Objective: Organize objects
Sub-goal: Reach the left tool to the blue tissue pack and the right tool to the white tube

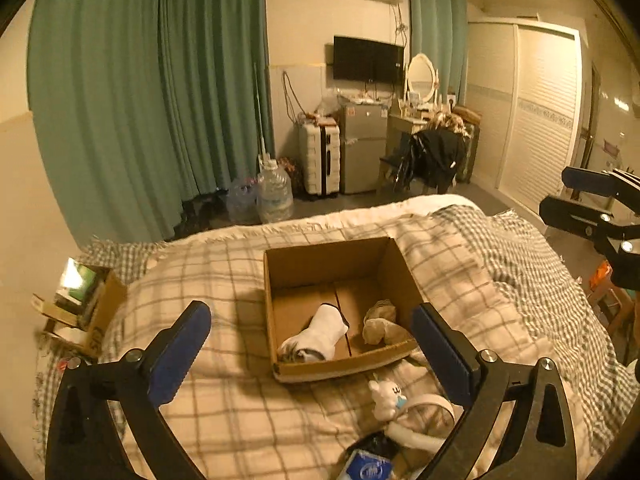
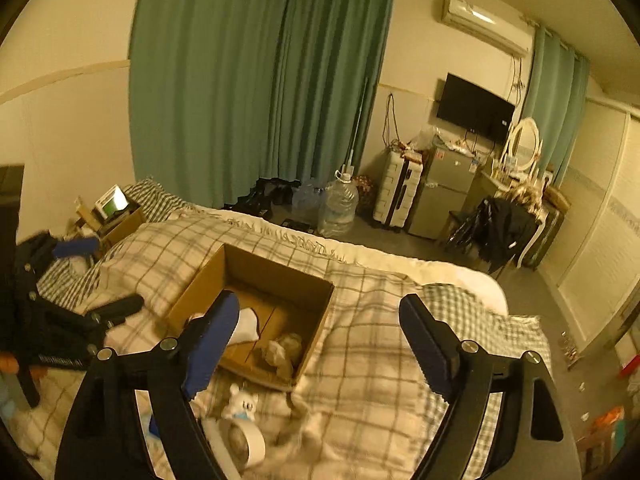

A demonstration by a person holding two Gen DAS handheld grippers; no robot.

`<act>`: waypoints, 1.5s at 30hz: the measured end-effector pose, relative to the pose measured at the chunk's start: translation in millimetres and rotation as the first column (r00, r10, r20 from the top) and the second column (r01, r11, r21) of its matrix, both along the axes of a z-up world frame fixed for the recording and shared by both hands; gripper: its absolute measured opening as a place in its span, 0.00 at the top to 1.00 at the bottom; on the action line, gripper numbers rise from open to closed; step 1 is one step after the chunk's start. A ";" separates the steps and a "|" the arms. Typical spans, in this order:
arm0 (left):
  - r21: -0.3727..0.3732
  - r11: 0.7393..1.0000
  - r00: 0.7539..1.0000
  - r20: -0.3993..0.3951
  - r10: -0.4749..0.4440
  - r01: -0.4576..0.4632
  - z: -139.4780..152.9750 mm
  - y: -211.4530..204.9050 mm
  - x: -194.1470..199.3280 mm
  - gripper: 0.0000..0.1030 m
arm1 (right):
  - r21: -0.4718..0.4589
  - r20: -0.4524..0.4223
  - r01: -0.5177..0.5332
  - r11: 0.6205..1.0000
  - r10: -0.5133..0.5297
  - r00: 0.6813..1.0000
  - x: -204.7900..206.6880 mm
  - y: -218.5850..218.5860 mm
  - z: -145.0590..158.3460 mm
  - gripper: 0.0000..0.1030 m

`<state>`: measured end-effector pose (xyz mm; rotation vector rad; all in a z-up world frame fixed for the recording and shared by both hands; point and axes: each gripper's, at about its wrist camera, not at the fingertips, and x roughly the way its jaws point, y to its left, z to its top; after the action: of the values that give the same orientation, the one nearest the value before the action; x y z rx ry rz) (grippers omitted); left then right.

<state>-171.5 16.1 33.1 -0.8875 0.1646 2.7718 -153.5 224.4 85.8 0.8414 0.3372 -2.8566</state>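
Note:
An open cardboard box (image 1: 280, 304) (image 2: 192, 292) sits on the plaid bed cover. Inside it lie a white sock (image 1: 320, 334) (image 2: 246, 324) and a crumpled beige sock (image 1: 382, 322) (image 2: 284, 350). In front of the box lie a small white plush toy (image 1: 384, 398) (image 2: 242, 402), a white tape roll (image 1: 420, 420) (image 2: 240, 444) and a blue packet (image 1: 366, 466). My left gripper (image 1: 310, 356) is open and empty above the box's near side. My right gripper (image 2: 320, 344) is open and empty, above the box's right side; it also shows at the right edge of the left wrist view (image 1: 576, 200).
The plaid bed cover (image 1: 224, 408) (image 2: 360, 360) fills the foreground. A smaller carton with a lit screen (image 1: 80, 300) (image 2: 114, 208) stands at the bed's left edge. Beyond the bed's far edge stand water jugs (image 1: 274, 192), a suitcase, a small fridge and a draped chair.

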 end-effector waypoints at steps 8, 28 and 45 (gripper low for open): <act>-0.004 0.999 0.999 -0.003 0.039 -0.039 -18.2 -16.6 54.4 0.00 | 0.001 0.029 -0.006 1.000 0.006 1.000 58.6 -4.0 -22.9 0.20; -0.052 0.996 0.959 0.270 0.084 -0.073 -186.9 10.5 79.8 0.00 | -0.003 0.317 -0.014 1.000 0.014 0.948 52.1 -20.0 -221.4 0.20; -0.039 0.999 0.938 0.347 0.027 -0.014 -215.1 19.4 67.5 0.37 | 0.056 0.437 -0.122 0.991 0.086 0.895 49.8 -47.4 -265.9 0.73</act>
<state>-104.0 35.5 -182.1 -1.3755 0.1449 2.5827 -103.7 177.0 -180.1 1.3930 0.4256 -2.4745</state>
